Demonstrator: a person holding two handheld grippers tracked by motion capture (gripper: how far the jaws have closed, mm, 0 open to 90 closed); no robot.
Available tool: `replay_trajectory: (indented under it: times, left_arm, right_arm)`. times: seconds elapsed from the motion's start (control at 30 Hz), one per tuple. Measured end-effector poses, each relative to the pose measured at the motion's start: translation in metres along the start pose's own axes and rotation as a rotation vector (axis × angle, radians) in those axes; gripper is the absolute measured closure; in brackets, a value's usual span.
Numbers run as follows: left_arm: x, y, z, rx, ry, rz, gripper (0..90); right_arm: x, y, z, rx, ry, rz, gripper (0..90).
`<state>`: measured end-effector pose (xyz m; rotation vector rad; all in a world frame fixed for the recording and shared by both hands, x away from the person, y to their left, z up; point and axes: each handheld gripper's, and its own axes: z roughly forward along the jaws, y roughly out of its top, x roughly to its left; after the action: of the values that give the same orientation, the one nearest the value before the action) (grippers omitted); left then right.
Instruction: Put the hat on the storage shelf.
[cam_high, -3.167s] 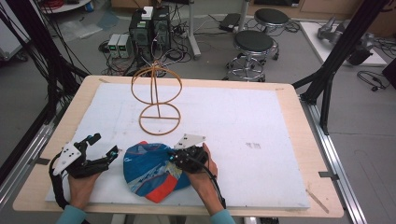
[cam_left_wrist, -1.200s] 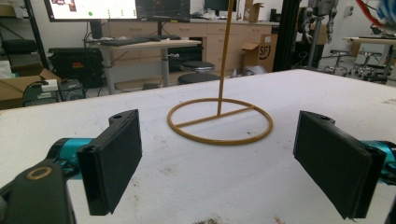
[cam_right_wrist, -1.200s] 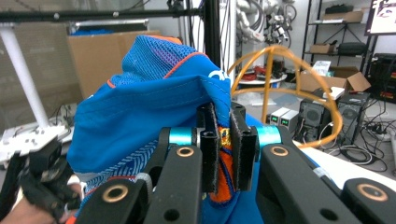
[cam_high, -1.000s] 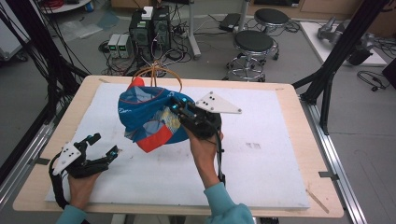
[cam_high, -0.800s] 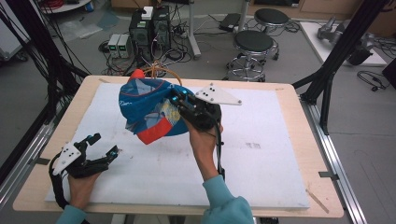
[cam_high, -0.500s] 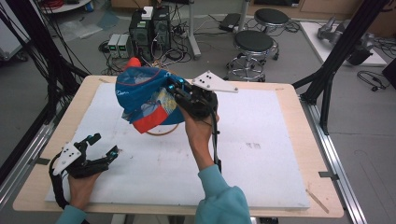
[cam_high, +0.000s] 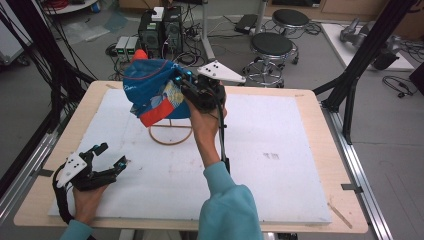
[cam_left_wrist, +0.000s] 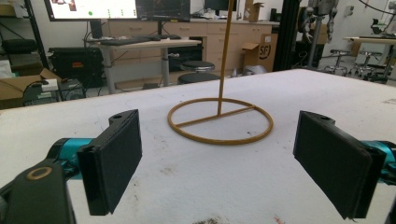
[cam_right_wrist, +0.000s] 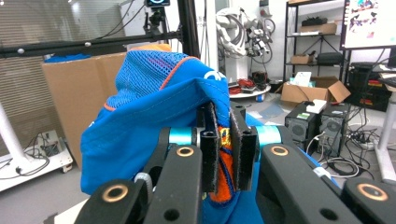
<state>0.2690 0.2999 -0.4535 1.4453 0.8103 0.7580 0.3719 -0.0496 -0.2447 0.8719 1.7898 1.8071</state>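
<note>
The counter (cam_high: 300, 120), a wooden top overlaid with a white sheet, carried a wire stand (cam_high: 171, 134) toward its far left side. The stand's round base (cam_left_wrist: 220, 121) lay flat on the sheet with a cross-bar and an upright rod rising from it.

A blue cap (cam_high: 152, 90) with orange trim and a mesh panel was held in the air above the stand, covering the stand's upper part from the high view, so contact between cap and stand could not be determined. In the right gripper view the cap (cam_right_wrist: 154, 121) hung with its blue fabric draped over the jaws.

The right gripper (cam_high: 192, 90) was raised over the far side of the counter, its jaws closed tight on the cap's edge, with orange fabric pinched between the pads (cam_right_wrist: 210, 144).

The left gripper (cam_high: 112, 157) rested low at the near left corner of the counter, jaws spread wide and holding nothing, well apart from the stand.
</note>
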Motion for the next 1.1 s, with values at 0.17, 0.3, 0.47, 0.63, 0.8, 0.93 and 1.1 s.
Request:
replay_trajectory:
  times: [0.17,0.3,0.47,0.63,0.8,0.93,1.1]
  left_arm:
    - [0.000,0.000,0.000,0.000,0.000,0.000,15.8]
    - [0.000,0.000,0.000,0.001,0.001,-0.002,15.8]
    - [0.001,0.000,0.000,0.001,0.001,-0.003,15.8]
    - [0.001,0.000,0.000,0.001,0.001,-0.003,15.8]
    - [0.001,0.000,0.000,0.002,0.001,-0.002,15.8]
    - [0.001,0.000,0.000,0.002,0.000,-0.005,15.8]
    - [0.001,0.000,0.000,0.001,0.000,-0.006,15.8]
  right_arm:
    - [-0.006,0.002,0.011,0.003,-0.023,-0.007,84.7]
    - [-0.009,0.004,0.023,0.011,-0.034,-0.008,84.6]
    - [-0.009,0.009,0.036,-0.002,-0.021,0.011,84.7]
    - [-0.004,0.013,0.042,-0.010,-0.012,0.009,84.7]
    - [-0.003,0.013,0.050,-0.001,-0.017,0.010,84.6]
    - [-0.006,0.010,0.058,0.004,-0.030,0.026,84.6]
    - [-0.007,0.010,0.062,0.008,-0.040,0.001,84.6]
